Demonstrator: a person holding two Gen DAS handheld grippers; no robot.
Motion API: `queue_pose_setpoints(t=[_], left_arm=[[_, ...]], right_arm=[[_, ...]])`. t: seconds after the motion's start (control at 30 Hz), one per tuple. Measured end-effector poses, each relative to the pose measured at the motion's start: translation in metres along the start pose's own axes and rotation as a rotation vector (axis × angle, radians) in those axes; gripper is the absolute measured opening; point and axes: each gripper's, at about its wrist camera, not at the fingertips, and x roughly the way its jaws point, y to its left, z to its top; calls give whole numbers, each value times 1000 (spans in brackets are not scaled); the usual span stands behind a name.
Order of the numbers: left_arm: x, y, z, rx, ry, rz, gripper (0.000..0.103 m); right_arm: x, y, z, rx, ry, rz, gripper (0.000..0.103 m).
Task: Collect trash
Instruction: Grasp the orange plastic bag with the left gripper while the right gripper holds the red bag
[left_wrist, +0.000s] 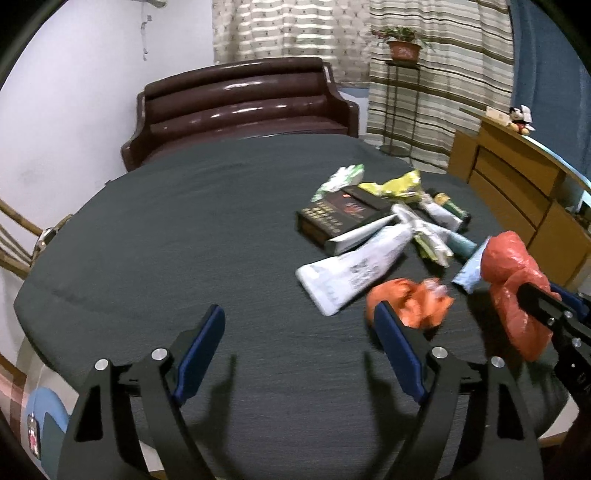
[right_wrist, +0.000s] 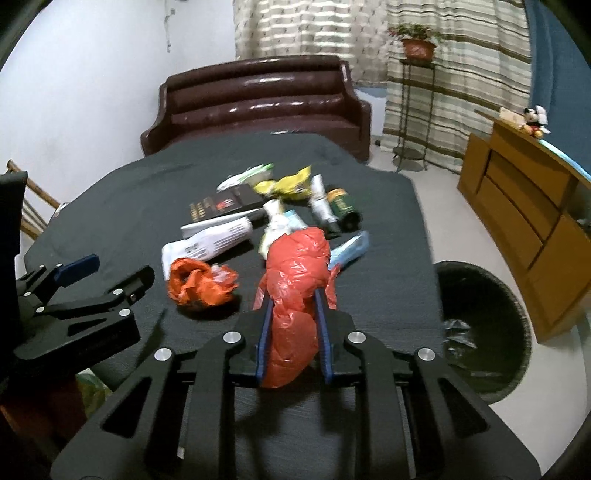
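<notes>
Red plastic bag pinched between right gripper pads.

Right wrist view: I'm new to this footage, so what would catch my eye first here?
The red plastic bag pinched in the right gripper, front and centre. Left of it a crumpled orange bag lies on the dark tablecloth near the open left gripper, with a heap of tubes and wrappers behind. A dark bin stands on the floor at right.

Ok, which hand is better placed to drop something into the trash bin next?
Right. Its fingers already clamp the red plastic bag, and the bin sits just to its right; the left gripper holds nothing.
</notes>
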Motion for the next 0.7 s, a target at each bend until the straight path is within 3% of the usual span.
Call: queue_pose_setpoints(t=[0.17, 0.27, 0.43, 0.5, 0.53, 0.7], left_arm=[[4, -29, 5, 38, 10, -75, 80], [10, -43, 5, 65, 14, -80, 80], [27, -54, 5, 65, 80, -119, 80], [29, -54, 4, 55, 93, -125, 69], [30, -54, 4, 52, 104, -151, 58], [27, -52, 0, 39, 102, -157, 53]], right_arm=[[-10, -28, -2, 16, -15, -55, 20], [-12, -47, -5, 42, -11, -80, 20], [-8, -65, -10, 69, 1, -91, 20], [-6, -69, -11, 73, 6, -91, 20], [-5, -70, -12, 76, 8, -89, 20], [-3, -75, -16, 81, 15, -86, 20]])
